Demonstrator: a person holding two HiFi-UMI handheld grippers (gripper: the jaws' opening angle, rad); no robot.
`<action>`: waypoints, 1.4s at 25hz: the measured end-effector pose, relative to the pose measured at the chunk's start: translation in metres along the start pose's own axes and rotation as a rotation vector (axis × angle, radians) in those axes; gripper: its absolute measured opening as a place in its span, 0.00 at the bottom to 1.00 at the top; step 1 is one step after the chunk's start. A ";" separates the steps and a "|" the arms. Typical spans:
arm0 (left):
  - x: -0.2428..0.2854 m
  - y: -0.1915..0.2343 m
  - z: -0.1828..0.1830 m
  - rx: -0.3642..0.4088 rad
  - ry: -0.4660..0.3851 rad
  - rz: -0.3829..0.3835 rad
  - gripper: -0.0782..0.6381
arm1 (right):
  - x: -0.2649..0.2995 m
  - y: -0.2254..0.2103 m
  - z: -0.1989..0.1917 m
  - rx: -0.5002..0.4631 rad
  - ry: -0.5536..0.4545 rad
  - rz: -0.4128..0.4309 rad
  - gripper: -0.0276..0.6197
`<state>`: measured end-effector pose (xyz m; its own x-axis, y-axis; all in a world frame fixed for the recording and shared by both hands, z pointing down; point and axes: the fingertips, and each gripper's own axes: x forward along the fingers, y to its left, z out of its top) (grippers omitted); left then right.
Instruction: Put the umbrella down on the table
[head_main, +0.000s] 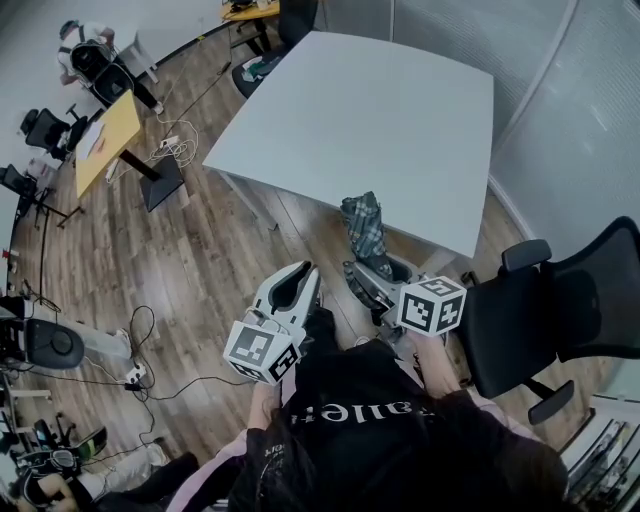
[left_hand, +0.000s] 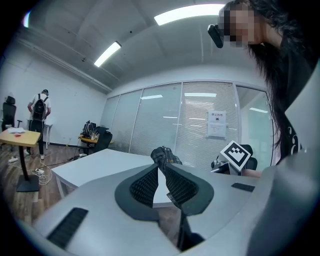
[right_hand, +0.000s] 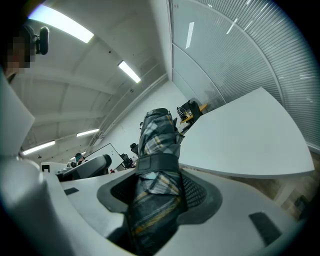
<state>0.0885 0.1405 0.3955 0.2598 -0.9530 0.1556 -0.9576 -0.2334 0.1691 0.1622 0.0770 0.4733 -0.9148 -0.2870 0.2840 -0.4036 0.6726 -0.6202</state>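
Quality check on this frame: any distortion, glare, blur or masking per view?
Head view: sharp, evenly lit, mild wide-angle curving toward the borders. Left gripper view: strong fisheye, dark corners, bright ceiling light strip, mosaic patch upper right. Right gripper view: fisheye again, umbrella very close and slightly soft between the fingers, another patch upper left.

The umbrella (right_hand: 155, 165) is covered in matt checked cloth. The table (head_main: 380, 130) is finished smooth and matt. The floor (head_main: 200, 260) is laid in faintly glossy wood-grain planks.

Overhead and jaw-level views, shared table (head_main: 360, 110)
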 end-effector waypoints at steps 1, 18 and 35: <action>0.002 0.004 -0.001 0.000 0.003 0.000 0.19 | 0.004 -0.001 0.001 0.001 0.001 0.000 0.41; 0.061 0.129 0.021 -0.018 0.023 -0.114 0.19 | 0.117 -0.025 0.042 0.057 -0.007 -0.127 0.41; 0.094 0.255 0.048 -0.034 0.021 -0.248 0.19 | 0.236 -0.011 0.083 0.056 -0.017 -0.232 0.41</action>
<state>-0.1373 -0.0180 0.4069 0.4890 -0.8632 0.1253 -0.8597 -0.4526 0.2368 -0.0505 -0.0546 0.4867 -0.7977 -0.4412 0.4111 -0.6023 0.5490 -0.5794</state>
